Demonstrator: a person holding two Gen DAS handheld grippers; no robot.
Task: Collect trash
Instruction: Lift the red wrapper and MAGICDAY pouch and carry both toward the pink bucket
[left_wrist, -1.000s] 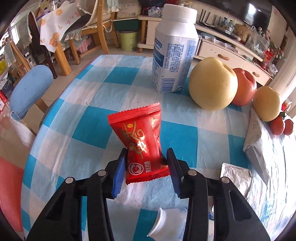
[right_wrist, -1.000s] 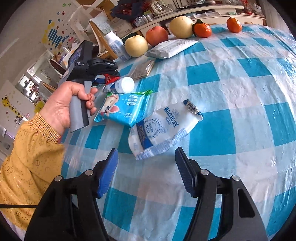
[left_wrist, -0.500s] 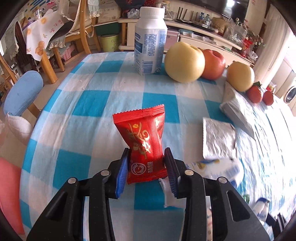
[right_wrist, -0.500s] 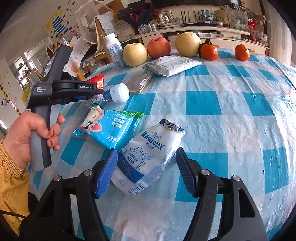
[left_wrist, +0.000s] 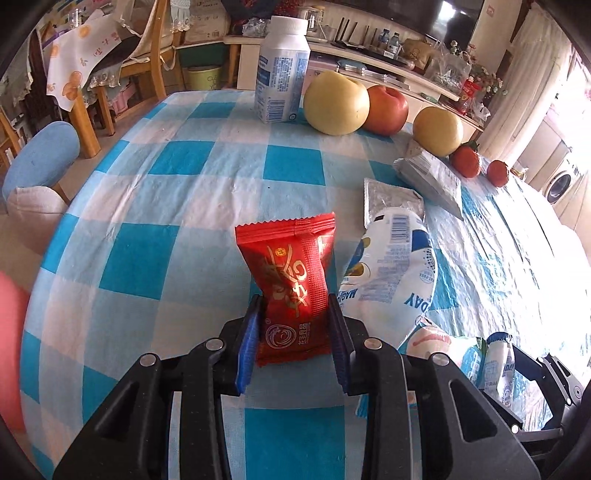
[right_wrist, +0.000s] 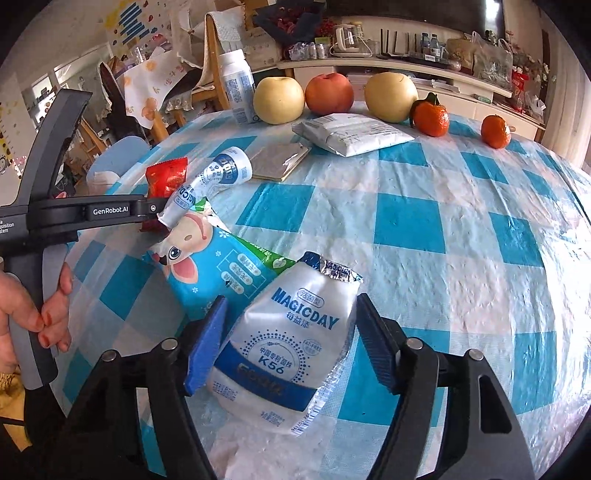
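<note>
Left of the scene, the left gripper (left_wrist: 294, 325) had its jaws closing on the red snack packet (left_wrist: 291, 284), pads pressing the packet's lower half on both sides. The packet stood upright between the jaws, top seal pointing toward the far side, over the checked tablecloth (left_wrist: 177, 184). Judged light, crinkly and thin; the film looked slick, so a hold low on the fuller body seemed safer than one on the flat crimped seal.

Just right of it lay a white pouch with blue print (left_wrist: 391, 273), sagging and half flat, touching a blue cartoon-printed wrapper (left_wrist: 454, 350) nearer the camera.

In the right wrist view, the right gripper (right_wrist: 291, 343) straddled the white MAGICDAY pouch (right_wrist: 291, 339). Jaws were closing; the right pad looked to be touching the pouch's edge, the left pad just beside it with a sliver of gap, so no firm clamp was judged yet. The pouch lay on the cloth, foil seal pointing far, its left side overlapping the cartoon wrapper (right_wrist: 225, 269). Judged soft, limp and slippery; likely to buckle if squeezed, so a hold across the middle of the body seemed best.

Far side: a white bottle (right_wrist: 238, 86), fruit and a grey packet (right_wrist: 351, 133), well apart from both grippers.
</note>
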